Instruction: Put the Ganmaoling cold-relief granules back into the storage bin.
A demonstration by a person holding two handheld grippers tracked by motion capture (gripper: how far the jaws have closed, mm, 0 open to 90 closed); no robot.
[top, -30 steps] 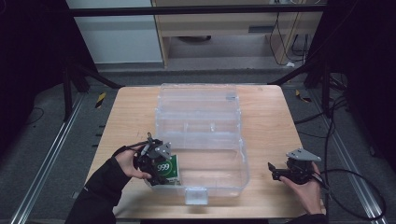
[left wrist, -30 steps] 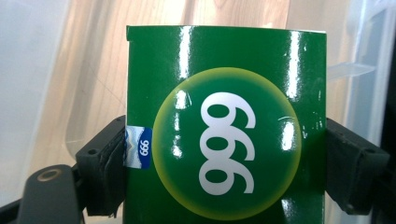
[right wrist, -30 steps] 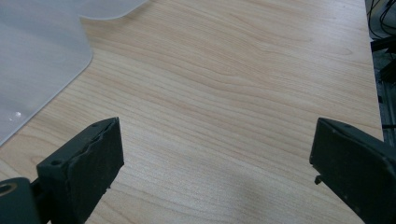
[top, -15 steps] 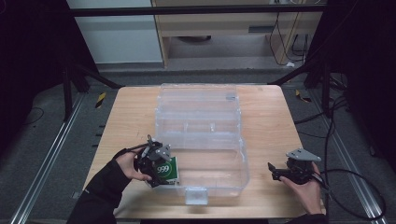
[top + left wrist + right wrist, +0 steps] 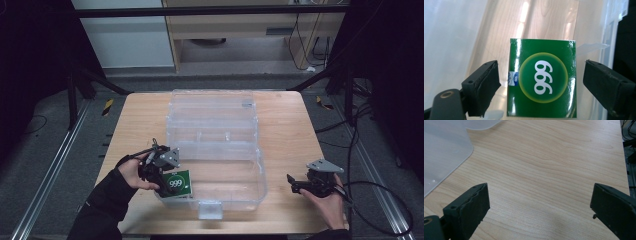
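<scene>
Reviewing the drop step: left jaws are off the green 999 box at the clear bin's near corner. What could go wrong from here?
1. The green box sits between the just-opening left gripper pads with little gap; withdrawing could snag it.
2. It lies by the clear bin wall, so the gripper might clip that wall.
3. The right gripper rests open on the table, not bracing the bin.

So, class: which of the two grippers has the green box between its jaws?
The left gripper: the green box sits between its open jaws. The right gripper has bare table.

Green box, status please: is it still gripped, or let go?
Left gripper jaws just opened, pads clear of green box. Box sits inside clear bin, front-left corner. Right gripper open over bare table. Nothing in the way.
</scene>
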